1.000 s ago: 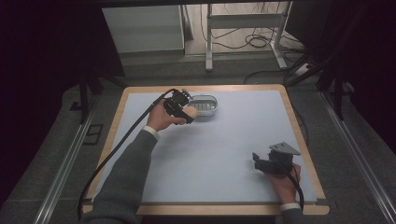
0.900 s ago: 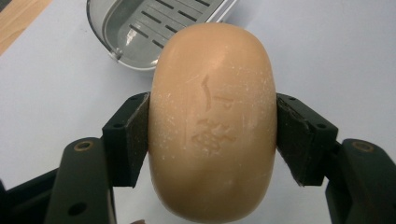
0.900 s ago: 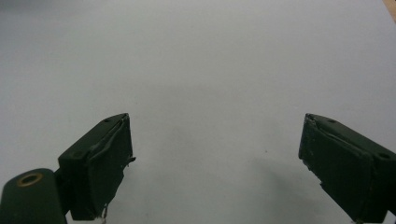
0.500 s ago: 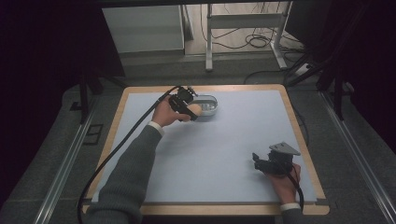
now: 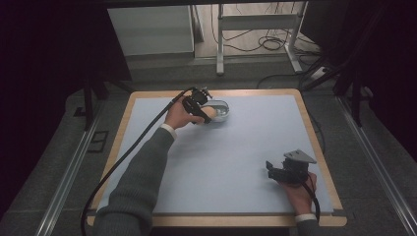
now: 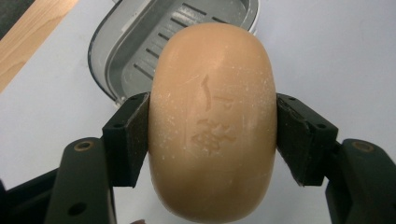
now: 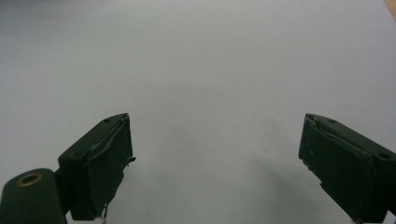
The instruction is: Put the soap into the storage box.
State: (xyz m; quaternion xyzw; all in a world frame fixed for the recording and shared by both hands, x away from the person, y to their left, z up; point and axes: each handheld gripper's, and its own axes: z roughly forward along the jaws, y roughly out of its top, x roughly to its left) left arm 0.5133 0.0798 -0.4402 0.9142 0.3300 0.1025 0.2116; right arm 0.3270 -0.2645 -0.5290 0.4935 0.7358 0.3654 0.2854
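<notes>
Two grippers: both were matte black with flat, blocky jaw pads.
Left gripper (image 6: 212, 135): it was clamped on the soap bar, one pad pressed against each long side.
Soap bar (image 6: 212, 116): it was a rounded, oval block, tan-orange, with a waxy surface dusted with pale specks and characters stamped into its face.
Soap bar's place: held in the air just in front of and partly over the soap dish (image 6: 140, 42), not resting in it; in the high view the bar (image 5: 208, 112) sat against the dish's near-left edge.
Soap dish: it was a shallow grey oval tray, smooth plastic by its look, with raised ribs across the floor and a thin rounded rim; it stood on the mat (image 5: 231, 147) close to the far edge.
Mat: pale blue-grey, smooth and flat, framed by a light wooden table (image 5: 305, 105) border.
Right gripper (image 7: 215, 163): its jaws stood wide apart with nothing between them, well away from the soap dish, held low over bare mat.
</notes>
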